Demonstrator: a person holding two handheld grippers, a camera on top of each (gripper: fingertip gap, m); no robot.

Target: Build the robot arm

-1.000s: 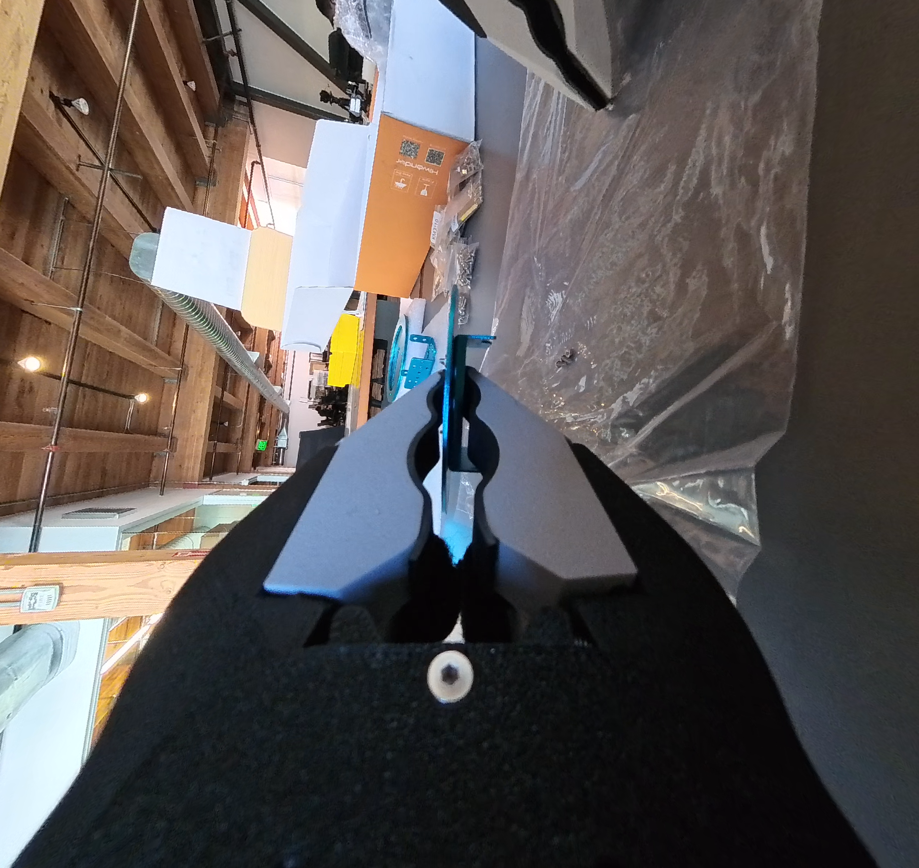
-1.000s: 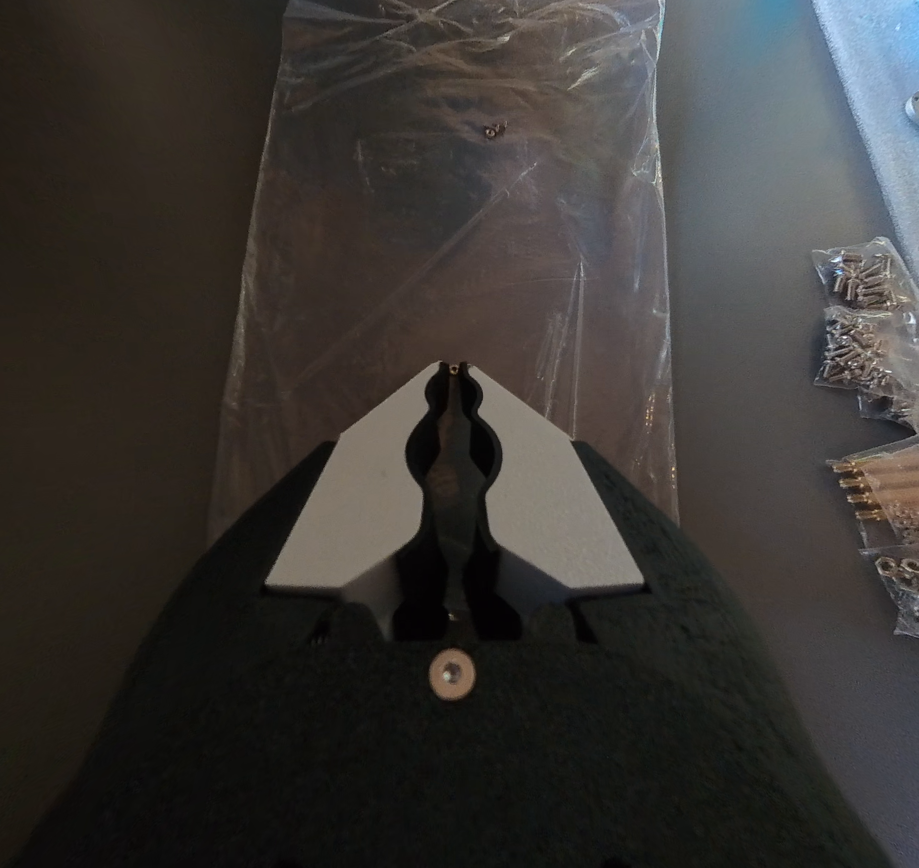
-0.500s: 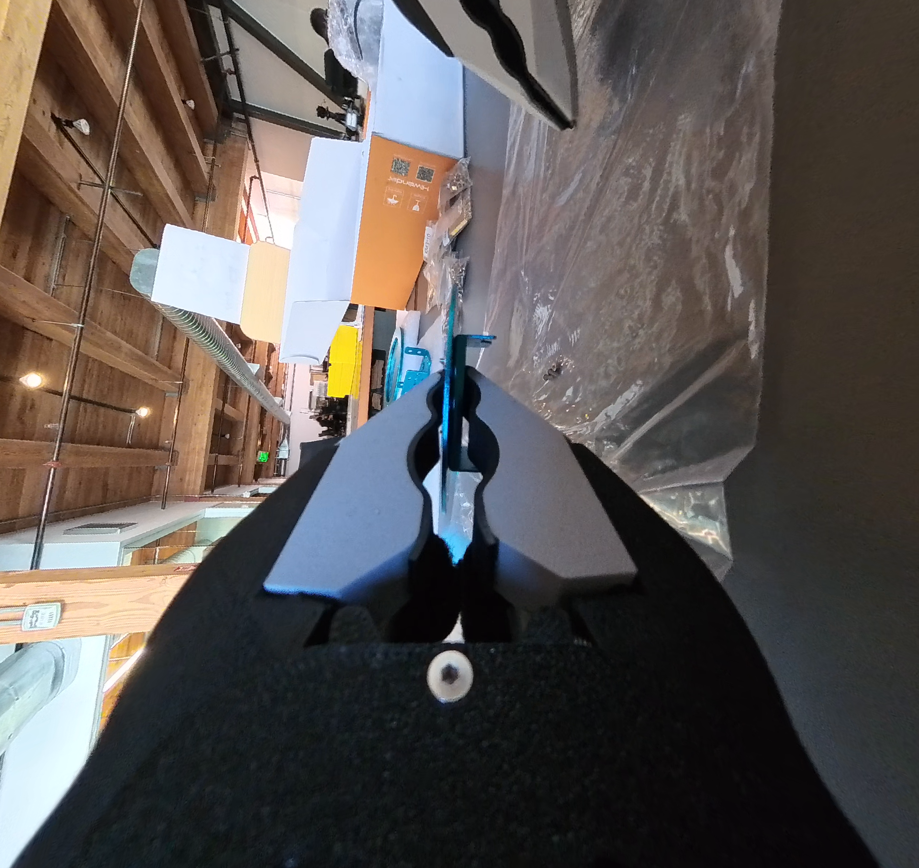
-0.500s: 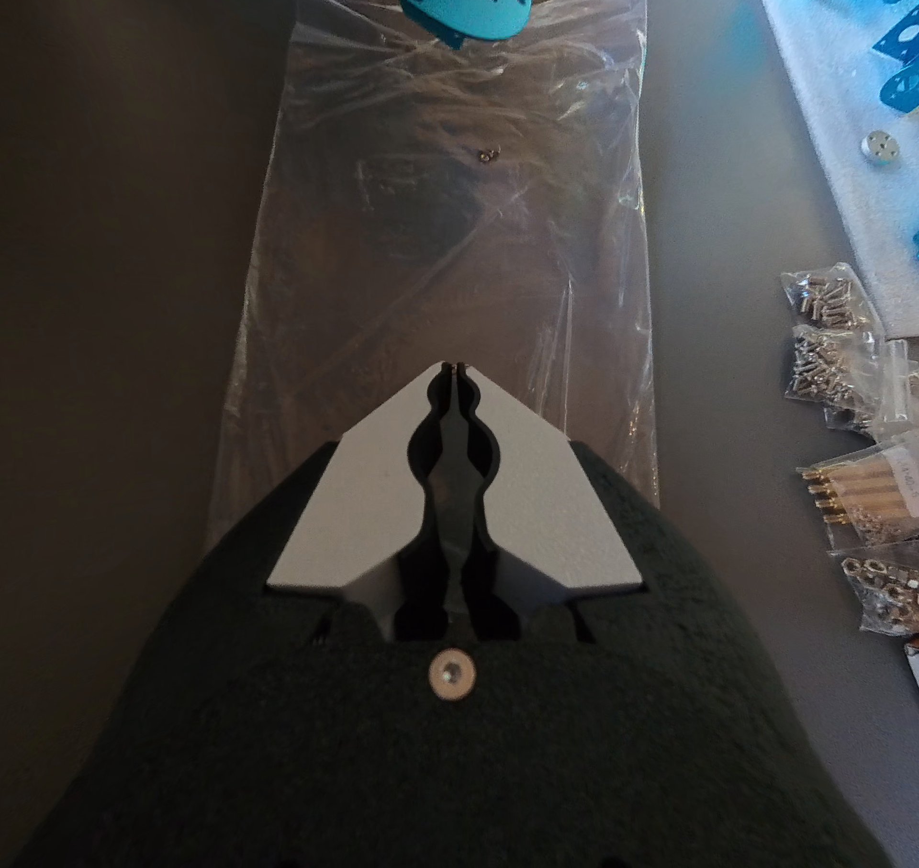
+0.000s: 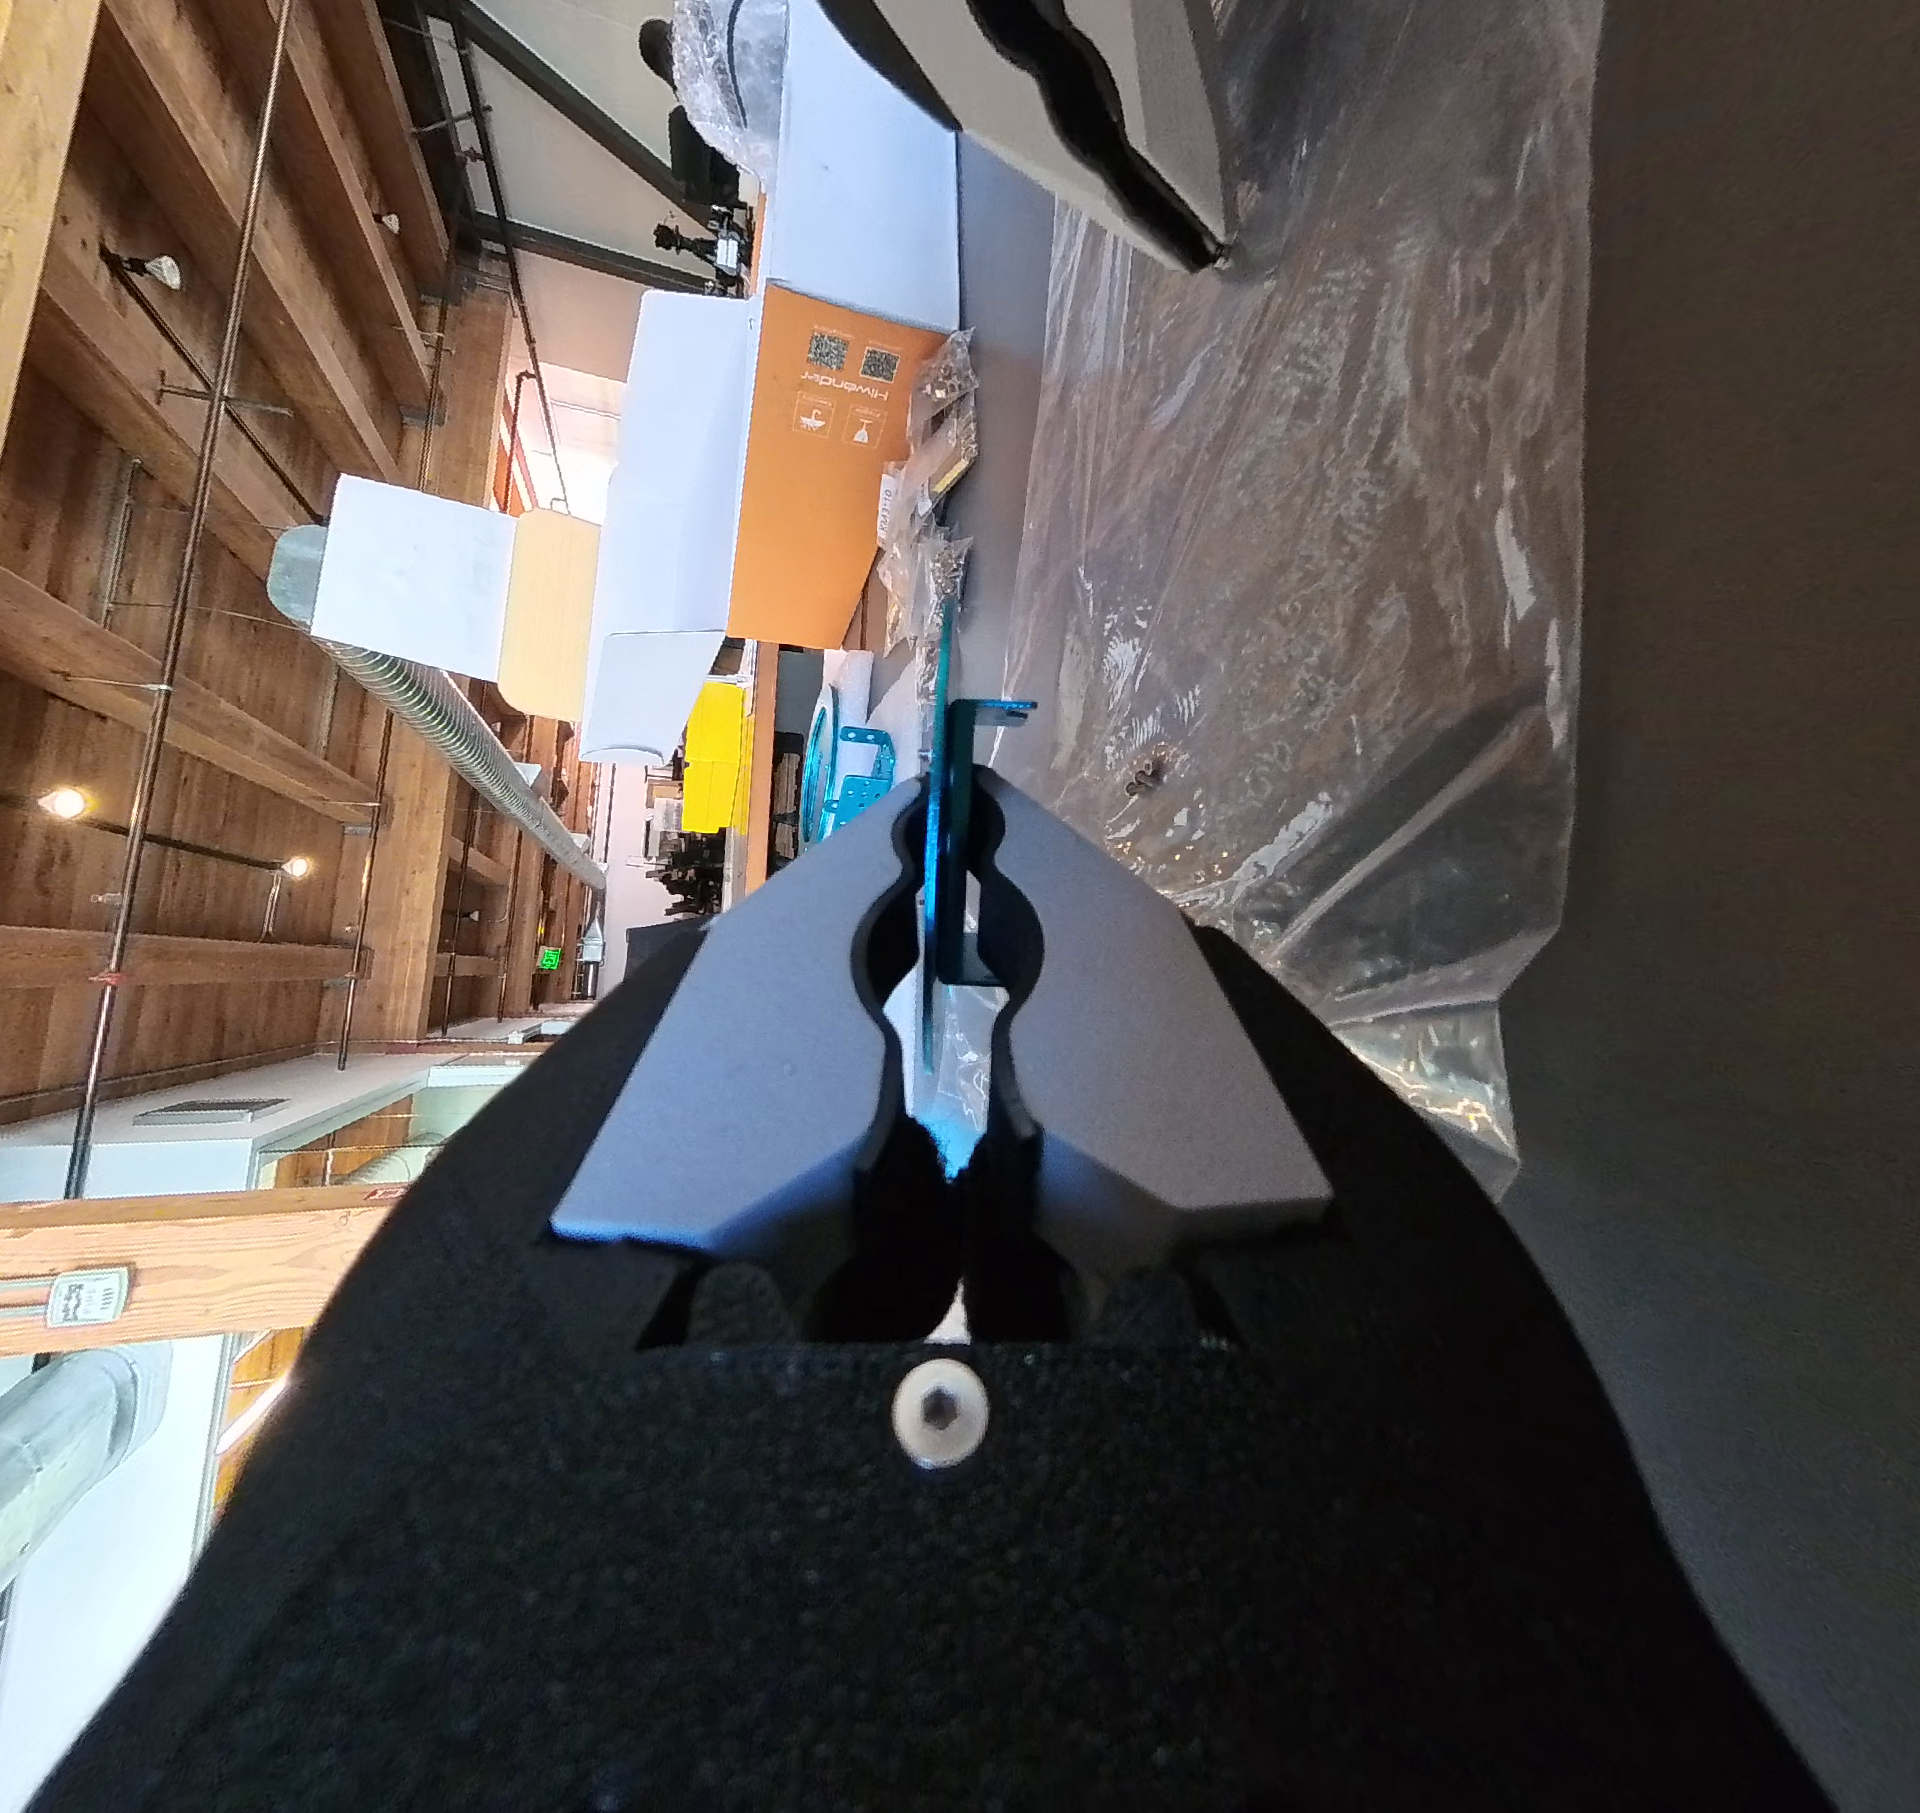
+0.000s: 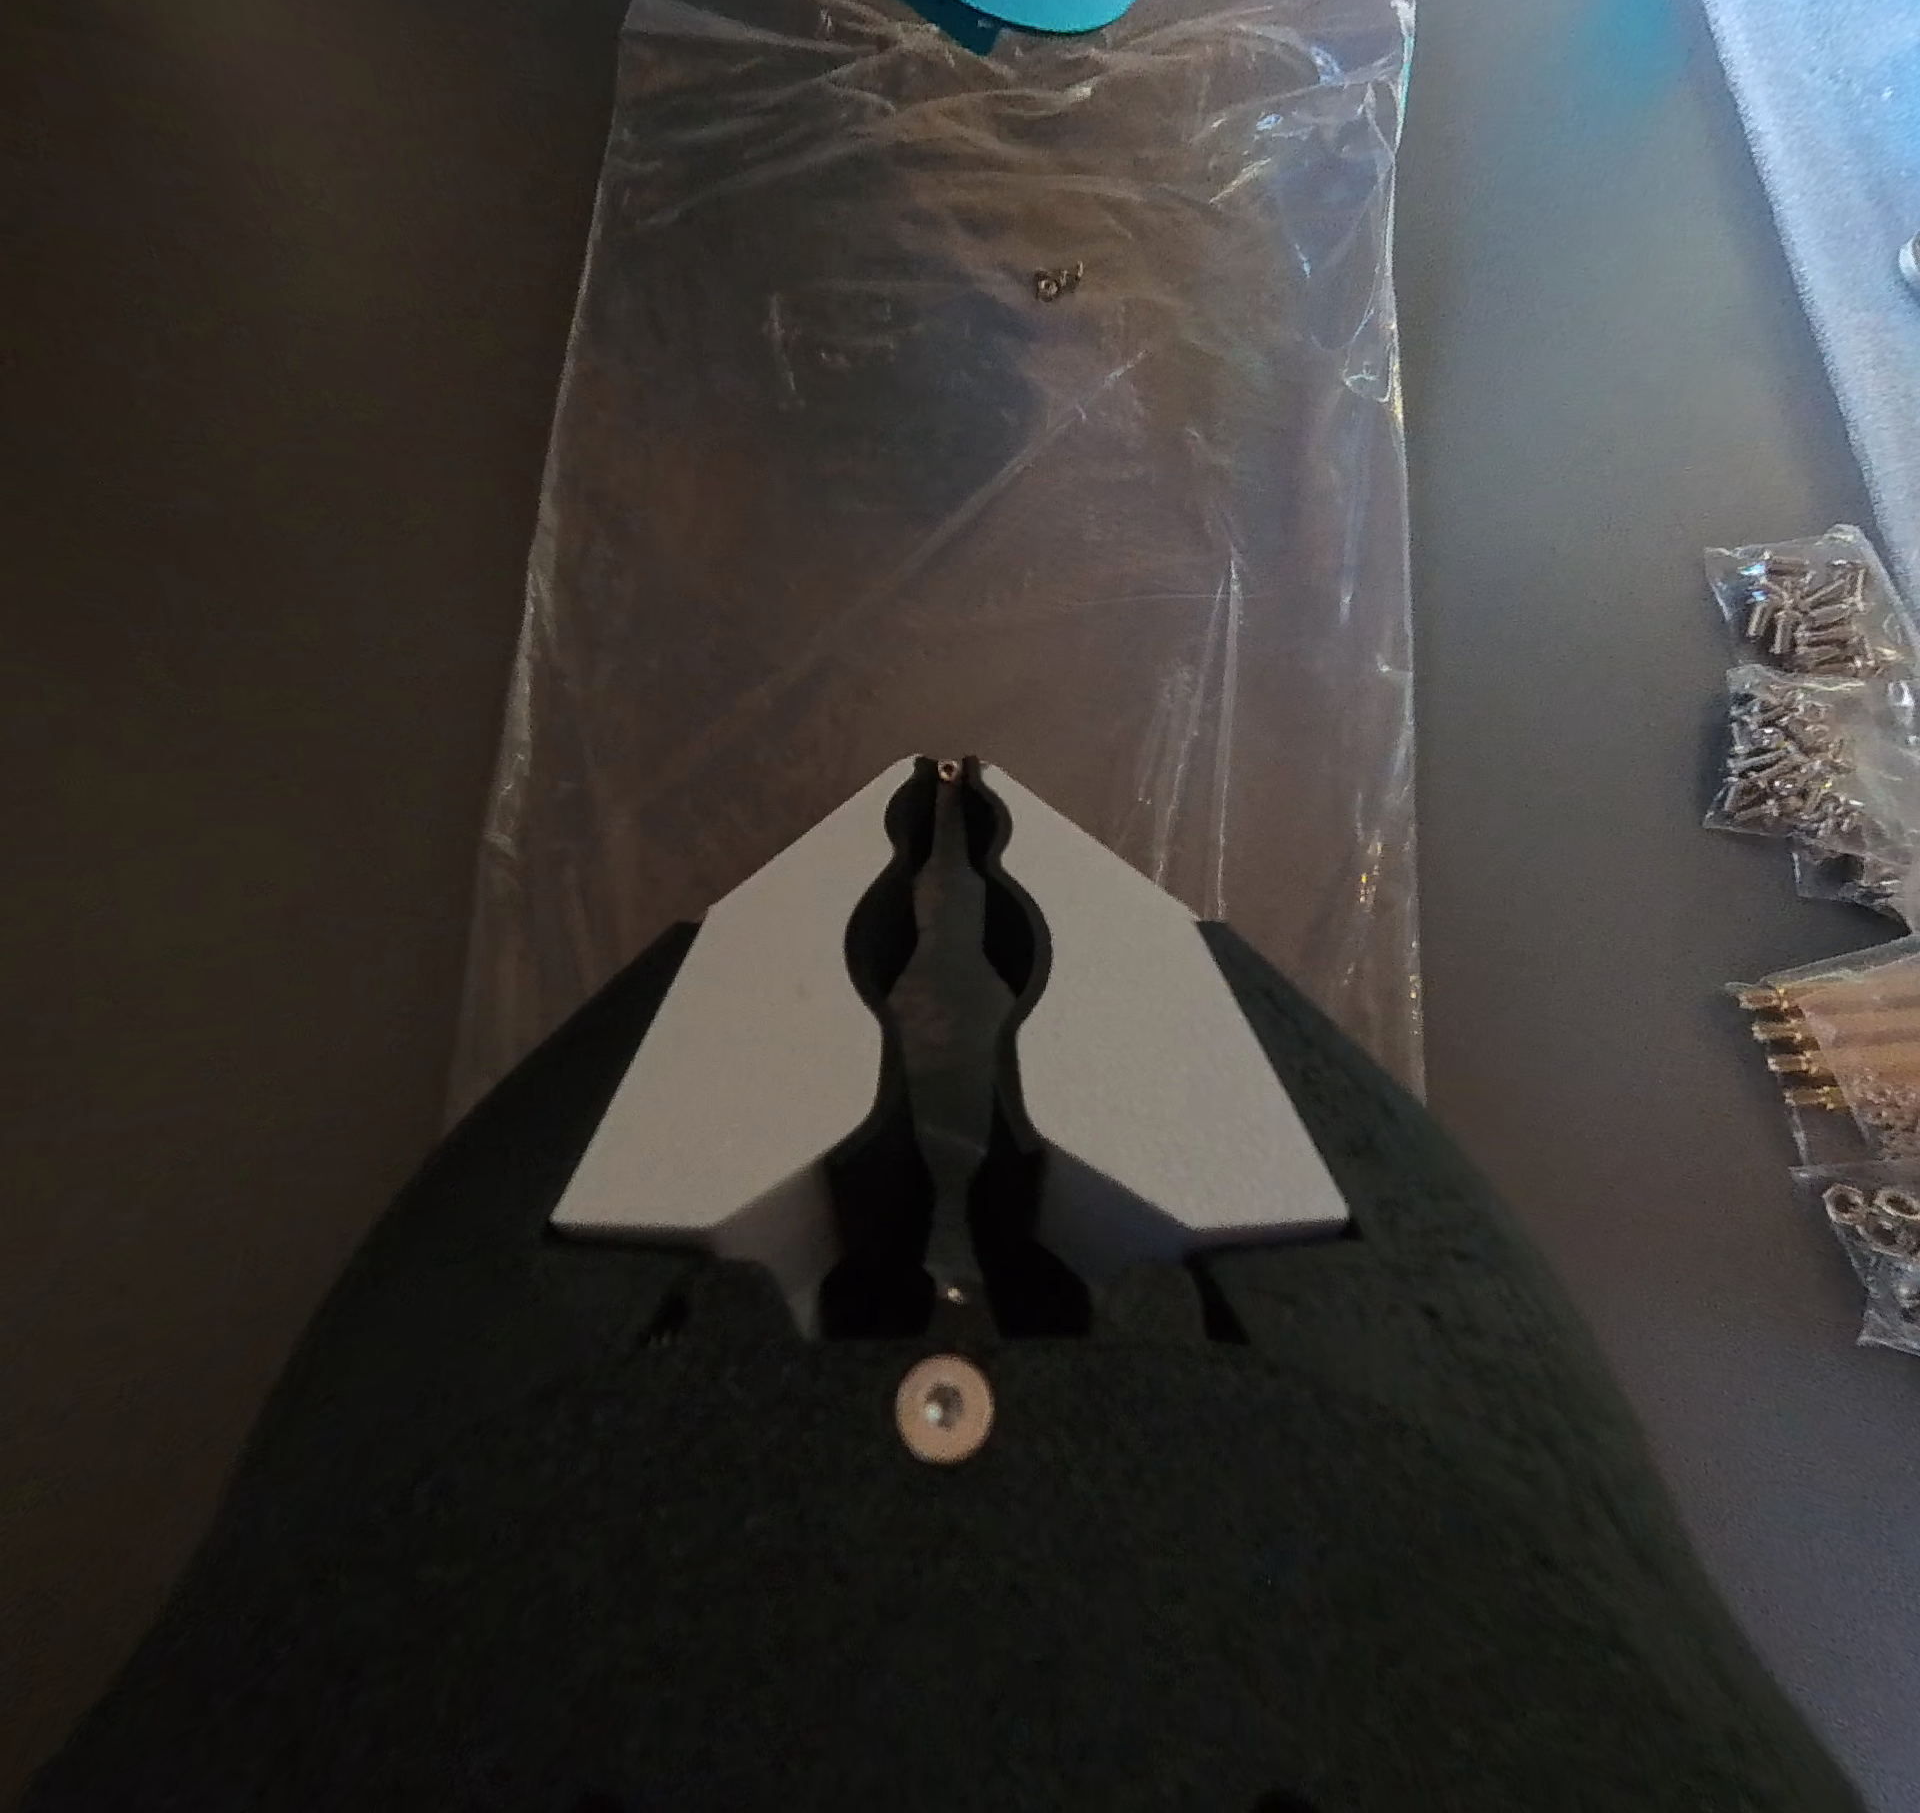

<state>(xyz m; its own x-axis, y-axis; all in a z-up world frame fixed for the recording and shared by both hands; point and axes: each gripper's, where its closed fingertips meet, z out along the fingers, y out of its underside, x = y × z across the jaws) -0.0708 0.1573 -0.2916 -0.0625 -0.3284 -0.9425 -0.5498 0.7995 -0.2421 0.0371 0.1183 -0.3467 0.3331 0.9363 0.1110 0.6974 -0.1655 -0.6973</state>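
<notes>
Right now your left tool (image 5: 951,787) is closed edge-on onto a blue metal plate (image 5: 943,859), gripped by its thin edge so the flat face with its bracket stays exposed; the same plate shows at top centre of the right wrist view. Your right tool (image 6: 943,764) is nearly closed, pinching a tiny silver screw (image 6: 945,772) at the very tips, probably because only the tips can trap something that small. Under both lies a clear plastic bag (image 6: 935,516) flat on the dark tabletop (image 6: 260,413), with two loose screws (image 6: 1058,280) in the upper middle of the right view. Small hardware bags (image 6: 1808,683) sit at the right edge, well apart. An orange-and-white box (image 5: 810,475) stands at upper centre in the left view.
</notes>
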